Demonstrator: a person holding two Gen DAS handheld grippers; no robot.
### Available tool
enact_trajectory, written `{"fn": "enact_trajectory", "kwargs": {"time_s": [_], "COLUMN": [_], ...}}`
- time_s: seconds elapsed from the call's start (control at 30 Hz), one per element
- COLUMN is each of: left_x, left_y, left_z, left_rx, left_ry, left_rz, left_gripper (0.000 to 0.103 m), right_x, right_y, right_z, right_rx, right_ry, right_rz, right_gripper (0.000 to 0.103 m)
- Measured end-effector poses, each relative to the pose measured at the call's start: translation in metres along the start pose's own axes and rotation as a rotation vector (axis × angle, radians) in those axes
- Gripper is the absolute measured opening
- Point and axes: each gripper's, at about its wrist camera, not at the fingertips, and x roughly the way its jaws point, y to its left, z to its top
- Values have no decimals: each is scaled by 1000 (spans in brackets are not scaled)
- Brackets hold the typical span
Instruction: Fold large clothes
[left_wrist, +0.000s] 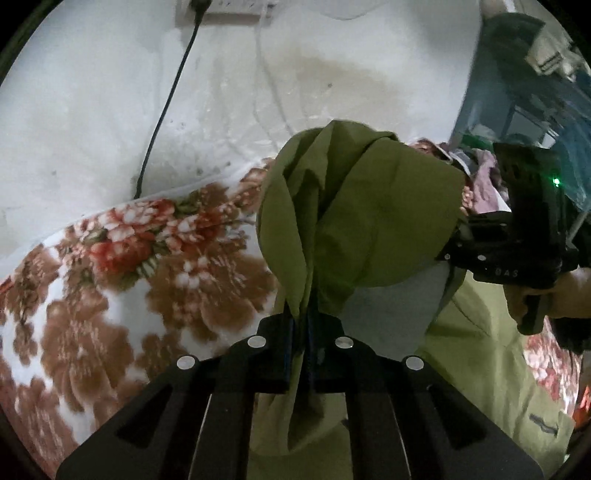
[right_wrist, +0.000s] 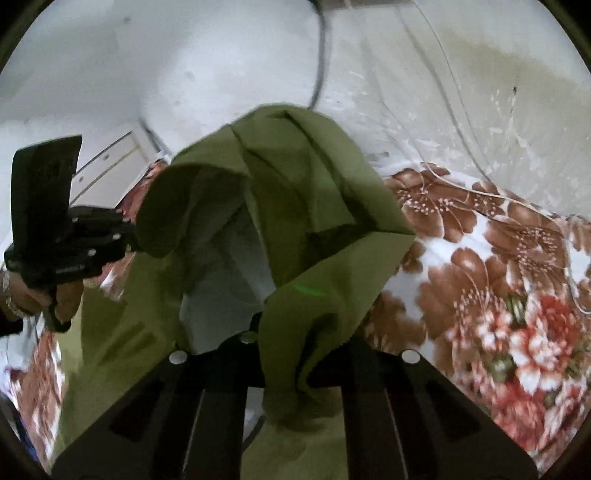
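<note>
- The olive-green jacket (left_wrist: 354, 206) fills the centre of both wrist views, bunched above a bed with a floral blanket (left_wrist: 110, 295); no neat fold shows yet, so most of the folding seems left.
- The left gripper (left_wrist: 303, 328) is clamped on a fabric pinch; the right gripper (right_wrist: 295, 354) likewise, under draped cloth.
- A black cable (left_wrist: 166, 99) hangs at upper left, clear of the jacket.
</note>
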Motion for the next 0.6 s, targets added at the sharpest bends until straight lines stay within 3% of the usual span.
{"fn": "enact_trajectory", "kwargs": {"time_s": [0.1, 0.3, 0.33, 0.4, 0.5, 0.6], "left_x": [-20, -48, -52, -55, -58, -64], "left_y": [-20, -71, -77, -93, -114, -122], "left_z": [-32, -104, -115, -138, -173, -204], "left_rx": [13, 30, 32, 56, 72, 21], "left_ry": [5, 21, 25, 39, 77, 116], "left_rz": [11, 57, 64, 89, 90, 70], "left_gripper": [6, 12, 13, 17, 22, 25], "right_x": [-18, -40, -44, -52, -58, -65], "right_y": [19, 42, 47, 53, 61, 61], "right_z": [-34, -103, -115, -138, -173, -203], "right_rx": [-33, 67, 73, 112, 163, 227], "right_ry": [15, 32, 34, 46, 103, 164], "right_rz": [-8, 32, 38, 57, 50, 19], "right_gripper": [9, 18, 22, 53, 58, 61]}}
